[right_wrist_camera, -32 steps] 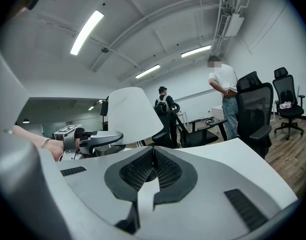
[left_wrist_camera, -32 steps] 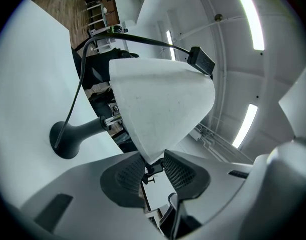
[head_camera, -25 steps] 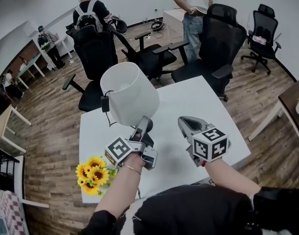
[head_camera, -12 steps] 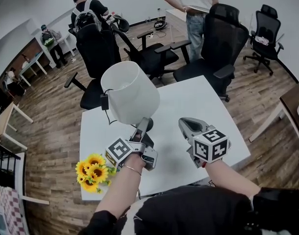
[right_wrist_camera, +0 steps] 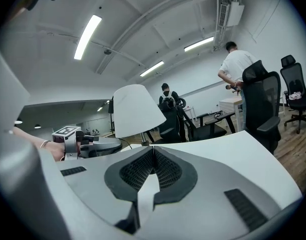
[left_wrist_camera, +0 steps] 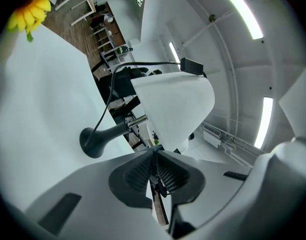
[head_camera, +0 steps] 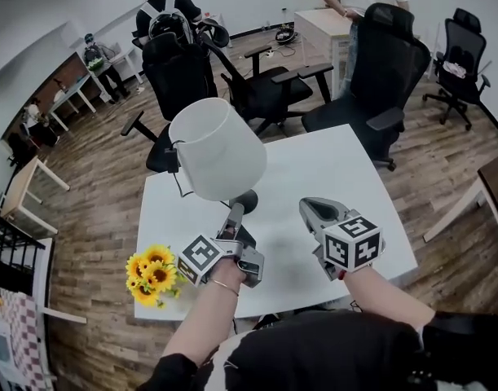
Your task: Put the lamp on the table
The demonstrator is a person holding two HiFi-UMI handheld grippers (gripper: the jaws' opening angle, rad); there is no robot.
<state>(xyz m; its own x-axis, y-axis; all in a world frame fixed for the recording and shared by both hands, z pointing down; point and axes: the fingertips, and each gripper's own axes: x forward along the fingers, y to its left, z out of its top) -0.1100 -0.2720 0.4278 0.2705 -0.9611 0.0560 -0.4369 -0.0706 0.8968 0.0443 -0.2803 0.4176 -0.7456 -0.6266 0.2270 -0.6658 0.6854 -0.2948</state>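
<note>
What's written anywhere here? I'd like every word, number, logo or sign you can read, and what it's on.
Nothing readable in any view.
Left cube: black-and-white square pattern, no letters or digits.
Right cube: the same kind of pattern, no text.
Lamp shade: plain white, no print.
Table: no label visible.
Things in the room behind: too small to show any print.

Wood floor (head_camera: pixel 94 194), black office chairs (head_camera: pixel 387 55), ceiling striplights (right_wrist_camera: pixel 86 36)

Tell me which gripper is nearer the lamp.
Left. The left gripper, jaws closing with nothing between them, has its tips right beside the base of the lamp; the right gripper is farther off to the right, shut and empty.
</note>
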